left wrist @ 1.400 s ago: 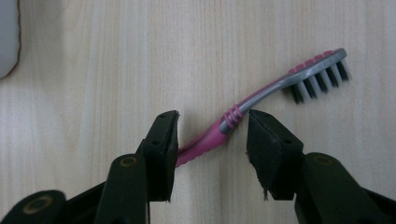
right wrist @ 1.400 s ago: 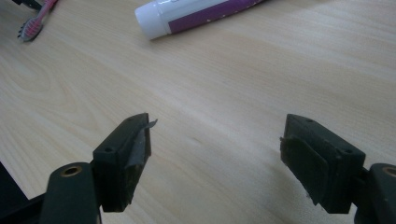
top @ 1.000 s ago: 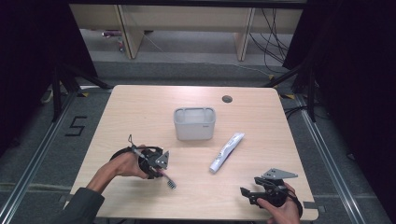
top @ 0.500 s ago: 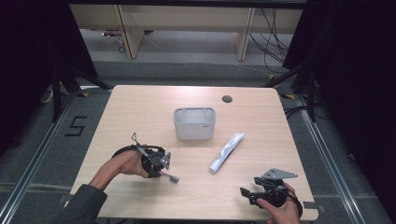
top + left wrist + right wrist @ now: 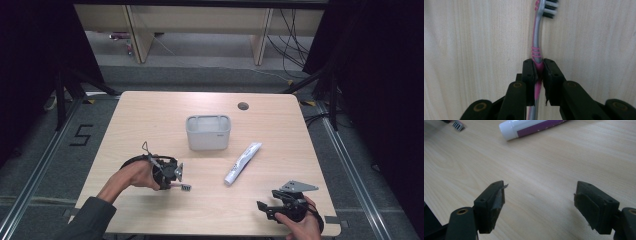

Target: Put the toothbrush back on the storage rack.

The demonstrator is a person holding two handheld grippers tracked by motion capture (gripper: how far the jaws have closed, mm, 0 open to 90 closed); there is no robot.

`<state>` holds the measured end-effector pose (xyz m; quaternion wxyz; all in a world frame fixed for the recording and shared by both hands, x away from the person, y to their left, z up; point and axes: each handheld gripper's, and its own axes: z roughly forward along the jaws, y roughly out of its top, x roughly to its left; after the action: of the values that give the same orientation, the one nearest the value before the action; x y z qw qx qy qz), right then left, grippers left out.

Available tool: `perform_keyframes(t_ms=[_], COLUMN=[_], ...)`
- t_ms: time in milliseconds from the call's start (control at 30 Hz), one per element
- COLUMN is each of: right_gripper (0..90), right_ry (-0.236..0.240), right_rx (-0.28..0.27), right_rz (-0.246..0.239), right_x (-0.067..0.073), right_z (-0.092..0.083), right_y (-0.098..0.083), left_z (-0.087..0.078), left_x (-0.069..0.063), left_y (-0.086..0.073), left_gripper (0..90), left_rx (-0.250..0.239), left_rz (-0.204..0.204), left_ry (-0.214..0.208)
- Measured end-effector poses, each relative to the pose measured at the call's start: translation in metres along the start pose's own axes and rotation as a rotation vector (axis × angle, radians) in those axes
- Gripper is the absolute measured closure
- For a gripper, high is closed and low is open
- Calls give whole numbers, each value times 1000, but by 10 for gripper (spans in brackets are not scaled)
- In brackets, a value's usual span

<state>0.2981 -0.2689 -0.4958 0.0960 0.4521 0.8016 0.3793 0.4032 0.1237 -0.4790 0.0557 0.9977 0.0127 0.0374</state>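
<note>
My left gripper has slid slightly right since a second ago, jaws clamped on the pink toothbrush, its bristle head just over the table; my right gripper stays near the near-right edge, jaws wide apart, holding nothing; the toothpaste tube lies between them, with bare wood around it; the grey cup sits centre-far.

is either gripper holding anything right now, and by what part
The left gripper is shut on the toothbrush, clamping the pink part of its handle, bristle head pointing away. The right gripper is open over the table, holding nothing.
</note>
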Motion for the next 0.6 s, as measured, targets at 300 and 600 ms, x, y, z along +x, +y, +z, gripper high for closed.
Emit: perform_keyframes(t_ms=[300,600], right_gripper=[249,250], right_ry=[-3,-3], right_rx=[4,2], right_rz=[21,34], right_x=[1,2], right_z=[0,-1], right_y=[0,0], left_z=[-8,-25], left_x=[1,3], left_y=[-2,-6], left_gripper=[802,802], left_rx=[-70,-220], left_rz=[-57,-142], left_ry=[5,18])
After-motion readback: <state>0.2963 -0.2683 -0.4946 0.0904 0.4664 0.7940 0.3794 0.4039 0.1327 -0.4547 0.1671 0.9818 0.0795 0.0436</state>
